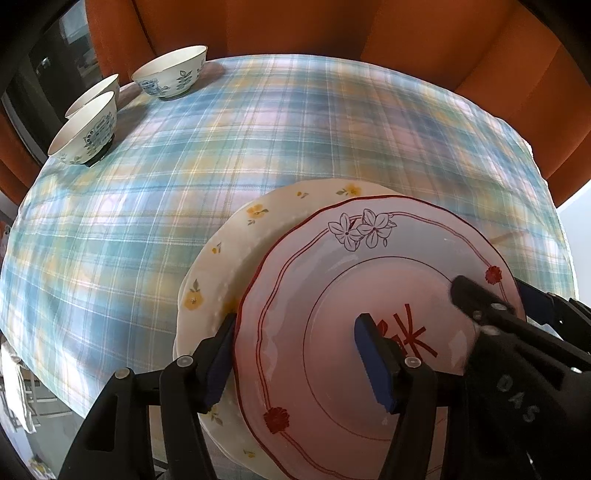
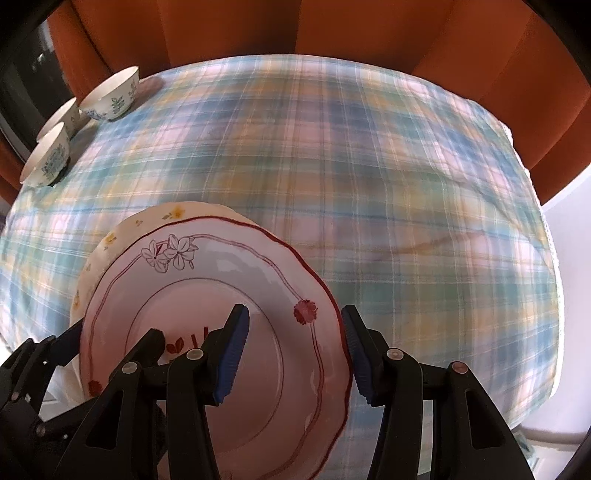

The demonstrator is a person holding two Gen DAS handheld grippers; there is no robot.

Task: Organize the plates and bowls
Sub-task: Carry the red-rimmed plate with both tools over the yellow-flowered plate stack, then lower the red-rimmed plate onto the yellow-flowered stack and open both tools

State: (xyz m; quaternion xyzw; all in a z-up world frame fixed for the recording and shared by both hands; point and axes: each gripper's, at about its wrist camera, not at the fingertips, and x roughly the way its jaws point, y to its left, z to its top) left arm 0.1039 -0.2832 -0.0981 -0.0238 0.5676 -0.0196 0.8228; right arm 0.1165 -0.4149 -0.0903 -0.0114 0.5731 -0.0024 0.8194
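A pink plate with a red rim and flower drawing (image 1: 332, 280) (image 2: 207, 280) lies on a cream plate with yellow flowers (image 1: 229, 258) (image 2: 110, 236) at the near edge of the table. My left gripper (image 1: 295, 354) is open, its fingers astride the pink plate's left rim. My right gripper (image 2: 295, 350) is open, its fingers astride the plate's right rim; it also shows in the left wrist view (image 1: 487, 306). Three white bowls with blue patterns (image 1: 170, 72) (image 1: 85, 129) (image 2: 110, 96) stand at the far left of the table.
The round table has a blue-green plaid cloth (image 1: 295, 129) (image 2: 369, 184). Orange chairs (image 1: 406, 33) (image 2: 332, 26) stand behind it. The table edge drops off on the right (image 2: 554, 295).
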